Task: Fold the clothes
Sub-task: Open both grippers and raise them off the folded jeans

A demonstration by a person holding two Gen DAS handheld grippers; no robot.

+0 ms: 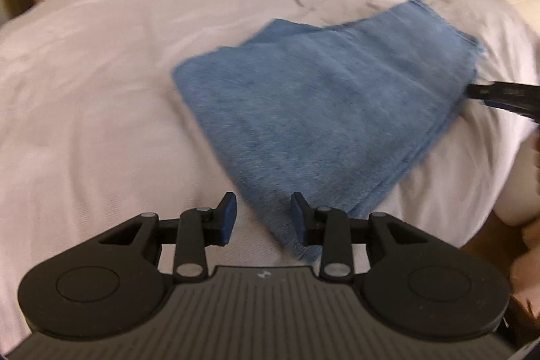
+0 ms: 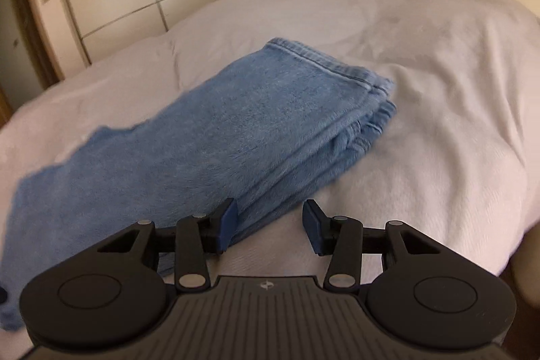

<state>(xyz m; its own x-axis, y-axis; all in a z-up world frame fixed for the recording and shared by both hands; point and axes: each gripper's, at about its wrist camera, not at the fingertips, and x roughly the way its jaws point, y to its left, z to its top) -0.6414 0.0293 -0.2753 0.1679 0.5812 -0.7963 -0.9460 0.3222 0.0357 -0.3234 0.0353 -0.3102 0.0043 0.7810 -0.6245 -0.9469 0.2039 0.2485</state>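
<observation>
I have the blue towel point(image 2: 216, 137) lying folded into several layers on the white bedspread point(image 1: 84, 90), its stacked hemmed edges toward the far right corner in my right wrist view and one looser flap trailing off to the near left. My left gripper point(image 1: 263, 218) hangs over the nearest corner of the cloth with its jaws parted and nothing pinched between them; the corner lies under and just beyond the right pad. My right gripper point(image 2: 270, 225) is also parted and empty, its left pad at the thick layered side edge, the gap between the jaws mostly over bare bedspread. I judge the step in hand to be taking hold for another fold or a tidy-up. To do it well, I want each pair of pads to straddle all the layers at an edge before closing, pinch only towel and not the bedspread beneath, and lift both sides evenly so the stack does not slide apart.
</observation>
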